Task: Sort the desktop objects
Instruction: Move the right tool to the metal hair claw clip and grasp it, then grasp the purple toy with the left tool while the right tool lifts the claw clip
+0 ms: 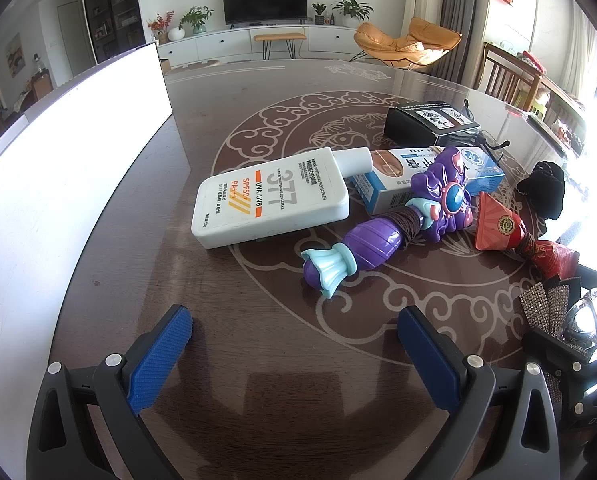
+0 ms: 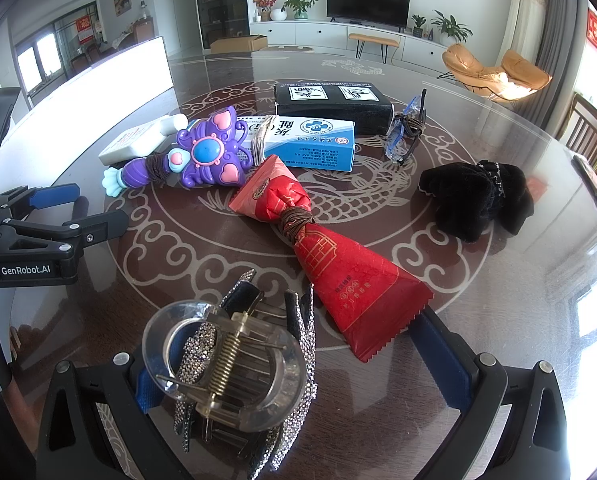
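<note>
A pile of objects lies on the dark patterned table [image 1: 258, 92]: a white sunscreen bottle [image 1: 270, 198], a purple toy wand [image 1: 394, 220], a blue and white box [image 1: 426, 176], a black box [image 1: 430, 120] and a red packet tied with a hair band [image 2: 322, 240]. My left gripper [image 1: 294, 354] is open and empty, just short of the wand and bottle. My right gripper [image 2: 298, 372] is open, with a clear hair claw clip with rhinestone strips [image 2: 234, 364] lying between its fingers, against the left finger.
A white bin [image 1: 78, 140] stands at the left of the table. A black velvet pouch [image 2: 478, 200] and folded glasses [image 2: 406, 128] lie at the right. The left gripper shows in the right wrist view [image 2: 50, 216]. Chairs stand beyond the table's right edge.
</note>
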### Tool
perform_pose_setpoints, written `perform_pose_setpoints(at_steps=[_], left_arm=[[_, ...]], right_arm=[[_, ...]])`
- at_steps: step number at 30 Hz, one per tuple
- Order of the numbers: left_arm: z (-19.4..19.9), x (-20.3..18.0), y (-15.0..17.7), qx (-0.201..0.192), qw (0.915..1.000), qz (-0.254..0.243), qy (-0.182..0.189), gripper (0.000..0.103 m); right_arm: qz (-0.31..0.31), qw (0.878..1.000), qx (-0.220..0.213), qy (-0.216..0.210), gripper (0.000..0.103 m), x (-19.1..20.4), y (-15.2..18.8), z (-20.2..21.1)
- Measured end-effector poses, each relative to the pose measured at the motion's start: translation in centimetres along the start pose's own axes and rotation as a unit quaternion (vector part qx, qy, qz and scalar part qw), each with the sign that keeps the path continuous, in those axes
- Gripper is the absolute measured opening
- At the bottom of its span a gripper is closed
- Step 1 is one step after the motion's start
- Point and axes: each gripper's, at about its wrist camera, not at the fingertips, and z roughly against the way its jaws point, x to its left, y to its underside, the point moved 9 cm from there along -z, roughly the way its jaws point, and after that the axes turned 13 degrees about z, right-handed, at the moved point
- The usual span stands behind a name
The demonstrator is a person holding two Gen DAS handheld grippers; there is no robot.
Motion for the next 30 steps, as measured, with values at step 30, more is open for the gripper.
perform_pose_setpoints(at_steps=[30], left_arm=[[2.4,0.4,3.0,0.007,0.9986,-0.043,0.029,0.103]], right_arm=[[0.0,1.0,0.029,-0.011,0.103,0.2,0.9,0.6]])
